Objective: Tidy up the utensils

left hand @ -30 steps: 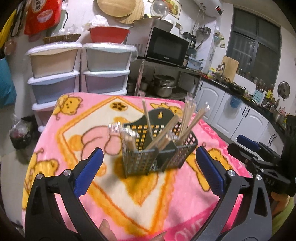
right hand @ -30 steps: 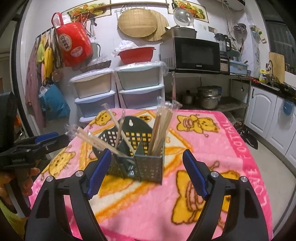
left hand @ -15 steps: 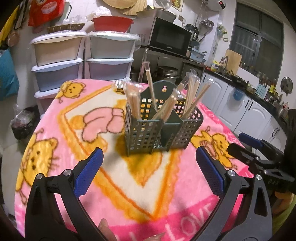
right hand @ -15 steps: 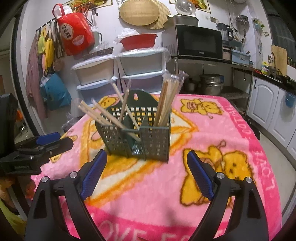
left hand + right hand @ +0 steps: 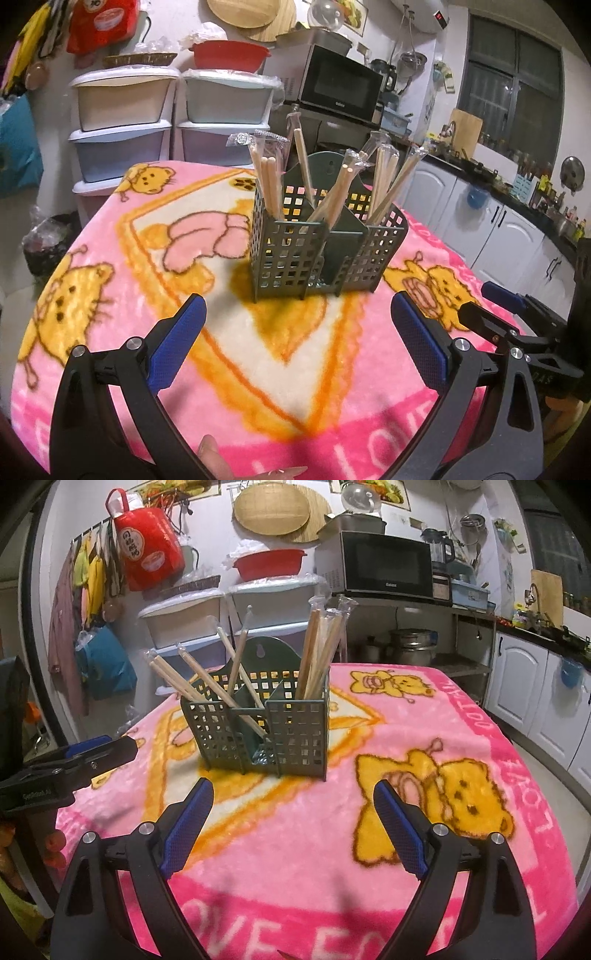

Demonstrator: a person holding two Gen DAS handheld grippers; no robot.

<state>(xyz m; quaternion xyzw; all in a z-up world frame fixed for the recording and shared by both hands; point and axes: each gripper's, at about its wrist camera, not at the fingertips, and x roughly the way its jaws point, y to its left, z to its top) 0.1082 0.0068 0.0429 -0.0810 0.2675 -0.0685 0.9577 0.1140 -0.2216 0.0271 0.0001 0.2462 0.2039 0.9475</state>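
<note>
Over the last second both cameras have dropped lower and drawn nearer to the green utensil caddy [image 5: 325, 251], which now fills more of each view; its position on the pink blanket [image 5: 155, 295] covering the surface is unchanged. Judged from this, the hands are closing in on the caddy, though no utensil has been taken.

The left gripper [image 5: 297, 332] has its fingers spread wide and holds nothing. The right gripper [image 5: 293, 819] is likewise spread and empty. The caddy stands upright, far of both grippers and apart from them, roughly centred between each pair of fingers.

Wrapped chopsticks [image 5: 267, 181] stand in the caddy's compartments. In the right wrist view several chopsticks lean out over the left rim, while one bundle [image 5: 319, 650] in the right compartment stands nearly upright. The leaning sticks appear to be the likely items still to be straightened.
</note>
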